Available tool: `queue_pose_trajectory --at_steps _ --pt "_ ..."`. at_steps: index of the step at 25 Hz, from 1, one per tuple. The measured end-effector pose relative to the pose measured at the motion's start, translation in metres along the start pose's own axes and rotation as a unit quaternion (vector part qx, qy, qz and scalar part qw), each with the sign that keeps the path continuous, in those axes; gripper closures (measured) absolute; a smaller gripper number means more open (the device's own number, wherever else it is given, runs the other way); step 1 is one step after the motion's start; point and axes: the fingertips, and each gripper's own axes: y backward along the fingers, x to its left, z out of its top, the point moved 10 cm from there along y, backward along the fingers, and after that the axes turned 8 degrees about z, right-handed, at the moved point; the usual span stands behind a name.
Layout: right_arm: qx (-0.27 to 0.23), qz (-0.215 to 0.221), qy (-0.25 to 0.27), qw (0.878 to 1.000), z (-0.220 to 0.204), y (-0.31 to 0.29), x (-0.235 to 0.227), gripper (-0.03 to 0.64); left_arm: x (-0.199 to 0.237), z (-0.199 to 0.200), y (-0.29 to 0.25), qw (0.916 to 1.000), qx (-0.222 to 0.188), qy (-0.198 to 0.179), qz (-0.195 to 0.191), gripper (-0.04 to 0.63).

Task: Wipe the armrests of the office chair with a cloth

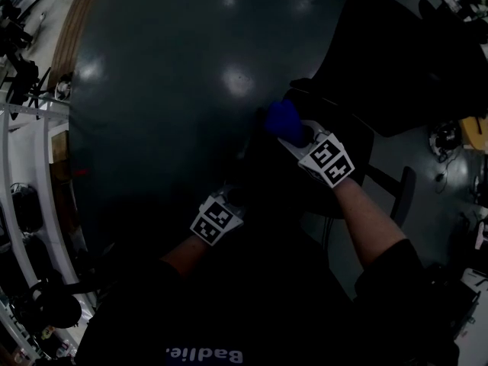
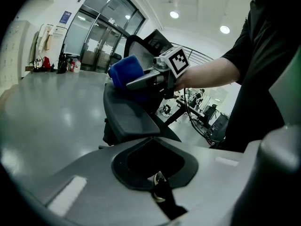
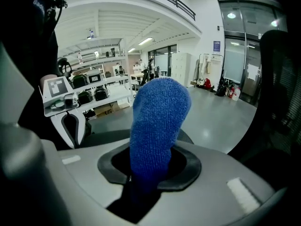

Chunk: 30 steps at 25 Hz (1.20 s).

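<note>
Head view: the right gripper (image 1: 301,138) holds the blue cloth (image 1: 284,118) out ahead of the left gripper (image 1: 227,204). Left gripper view: its jaws are pressed together and empty, and the armrest (image 2: 127,113) runs lengthwise away, with the cloth over its far end. Right gripper view: the jaws pinch the cloth upright.

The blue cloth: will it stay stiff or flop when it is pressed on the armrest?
Probably soft: the blue cloth shows a fuzzy terry weave, yet stands upright, bunched in the right gripper. Likely light and grippy, not slippery.
</note>
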Motion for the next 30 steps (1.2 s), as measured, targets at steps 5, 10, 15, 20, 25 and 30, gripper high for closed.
queue_pose_trajectory --at_steps 5,10,15,20,25,30 --pt "-0.002 0.024 0.001 1.000 -0.006 -0.001 0.026 0.492 0.001 -0.002 -0.002 1.0000 0.005 -0.003 0.001 0.575" --pt "-0.008 0.052 -0.012 0.999 -0.015 -0.002 0.056 0.492 0.000 -0.003 -0.005 0.9999 0.010 -0.007 -0.002 0.577" --pt "-0.015 0.074 -0.027 0.997 -0.022 -0.001 0.086 0.492 -0.001 -0.004 -0.005 0.9999 0.010 -0.006 -0.002 0.575" --pt "-0.018 0.102 -0.047 0.994 -0.029 -0.002 0.115 0.492 -0.001 -0.005 -0.006 0.9999 0.008 -0.007 -0.003 0.575" --pt "-0.010 0.132 -0.065 0.989 -0.033 -0.002 0.140 0.492 -0.002 -0.005 -0.008 1.0000 0.003 -0.003 -0.004 0.575" --pt "0.000 0.145 -0.050 0.988 -0.027 0.005 0.145 0.492 -0.003 -0.004 -0.008 1.0000 -0.007 0.001 -0.003 0.575"
